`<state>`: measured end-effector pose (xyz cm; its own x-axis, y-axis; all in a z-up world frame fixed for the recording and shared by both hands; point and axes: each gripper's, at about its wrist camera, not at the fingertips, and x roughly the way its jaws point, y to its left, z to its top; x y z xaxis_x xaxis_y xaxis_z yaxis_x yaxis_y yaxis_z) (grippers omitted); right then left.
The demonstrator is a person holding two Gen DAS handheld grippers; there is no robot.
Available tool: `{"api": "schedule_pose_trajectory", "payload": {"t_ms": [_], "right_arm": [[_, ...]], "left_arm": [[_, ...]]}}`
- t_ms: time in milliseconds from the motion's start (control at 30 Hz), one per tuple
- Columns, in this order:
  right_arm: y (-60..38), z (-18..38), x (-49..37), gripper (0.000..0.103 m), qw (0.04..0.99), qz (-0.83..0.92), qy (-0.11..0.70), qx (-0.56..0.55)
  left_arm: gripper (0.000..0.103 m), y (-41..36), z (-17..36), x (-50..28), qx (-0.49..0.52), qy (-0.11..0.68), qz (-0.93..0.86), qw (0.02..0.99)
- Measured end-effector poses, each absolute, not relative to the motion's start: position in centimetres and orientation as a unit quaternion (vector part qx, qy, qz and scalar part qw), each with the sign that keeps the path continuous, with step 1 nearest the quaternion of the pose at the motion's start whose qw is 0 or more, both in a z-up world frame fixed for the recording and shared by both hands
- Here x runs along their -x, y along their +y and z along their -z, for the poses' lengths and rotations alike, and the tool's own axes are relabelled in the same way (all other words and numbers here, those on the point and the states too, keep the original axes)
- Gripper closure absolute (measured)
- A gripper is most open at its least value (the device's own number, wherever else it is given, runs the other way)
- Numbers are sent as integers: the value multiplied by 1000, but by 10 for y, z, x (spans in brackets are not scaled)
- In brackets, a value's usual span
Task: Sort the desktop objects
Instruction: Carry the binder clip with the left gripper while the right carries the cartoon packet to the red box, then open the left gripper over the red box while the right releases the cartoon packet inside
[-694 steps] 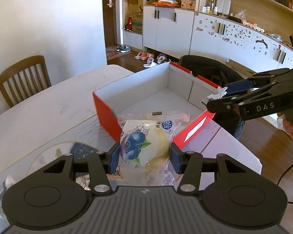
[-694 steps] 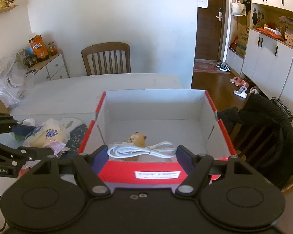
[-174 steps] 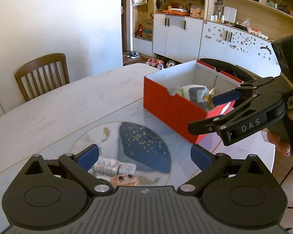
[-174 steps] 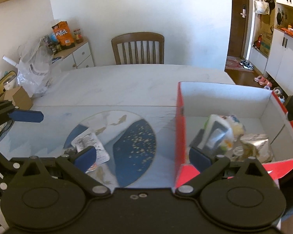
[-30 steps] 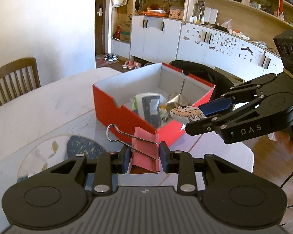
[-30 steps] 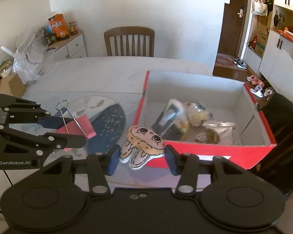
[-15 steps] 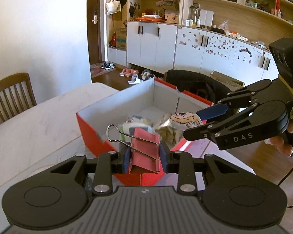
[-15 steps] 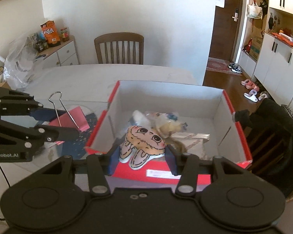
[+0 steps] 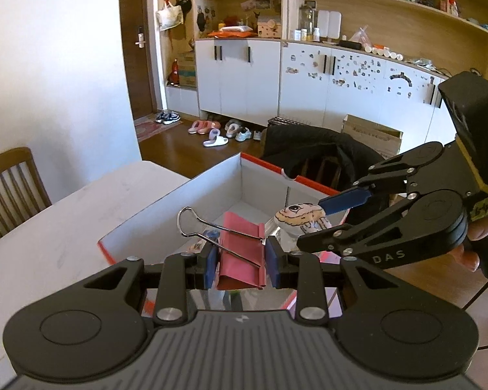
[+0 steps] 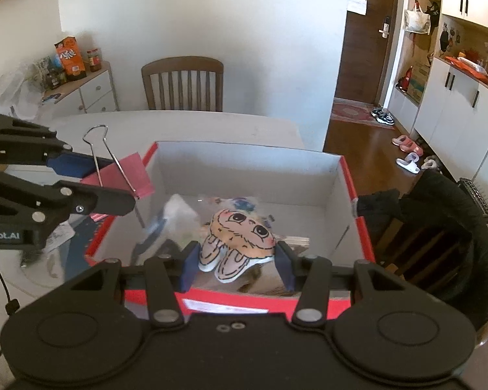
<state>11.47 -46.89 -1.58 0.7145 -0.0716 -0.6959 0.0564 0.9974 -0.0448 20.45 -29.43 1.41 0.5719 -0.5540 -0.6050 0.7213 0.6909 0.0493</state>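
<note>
My left gripper (image 9: 242, 261) is shut on a pink binder clip (image 9: 242, 252) with wire handles and holds it over the near left edge of the red box (image 9: 166, 214). It also shows in the right wrist view (image 10: 118, 175). My right gripper (image 10: 237, 265) is shut on a flat cartoon rabbit toy (image 10: 239, 237) and holds it above the inside of the red box (image 10: 351, 182). The toy shows in the left wrist view (image 9: 301, 216). Several sorted items lie blurred on the box floor (image 10: 175, 214).
A white table (image 10: 179, 123) bears the box, with a wooden chair (image 10: 182, 83) behind it. A blue round mat and a packet (image 10: 60, 237) lie left of the box. A black coat on a chair (image 10: 439, 214) stands right of the box.
Both grippers have moved forward over the box with their loads. The clip and the rabbit toy now hang above the box interior rather than before its near wall.
</note>
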Motion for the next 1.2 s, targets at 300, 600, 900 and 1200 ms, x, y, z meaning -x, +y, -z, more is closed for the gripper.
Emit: {"api": "schedule_pose_trajectory", "payload": {"t_ms": [300, 600, 900, 1200], "right_arm": [[-511, 27, -148, 54, 919, 44, 393, 3], [-527, 50, -192, 54, 909, 40, 415, 26], [-521, 71, -222, 54, 896, 31, 441, 45], [-514, 90, -231, 54, 882, 24, 465, 68]], "left_arm": [[74, -331, 0, -223, -165, 310, 382, 855], [74, -356, 25, -233, -200, 340, 387, 833], [74, -365, 46, -249, -225, 373, 378, 817], [74, -367, 56, -256, -235, 398, 373, 805]]}}
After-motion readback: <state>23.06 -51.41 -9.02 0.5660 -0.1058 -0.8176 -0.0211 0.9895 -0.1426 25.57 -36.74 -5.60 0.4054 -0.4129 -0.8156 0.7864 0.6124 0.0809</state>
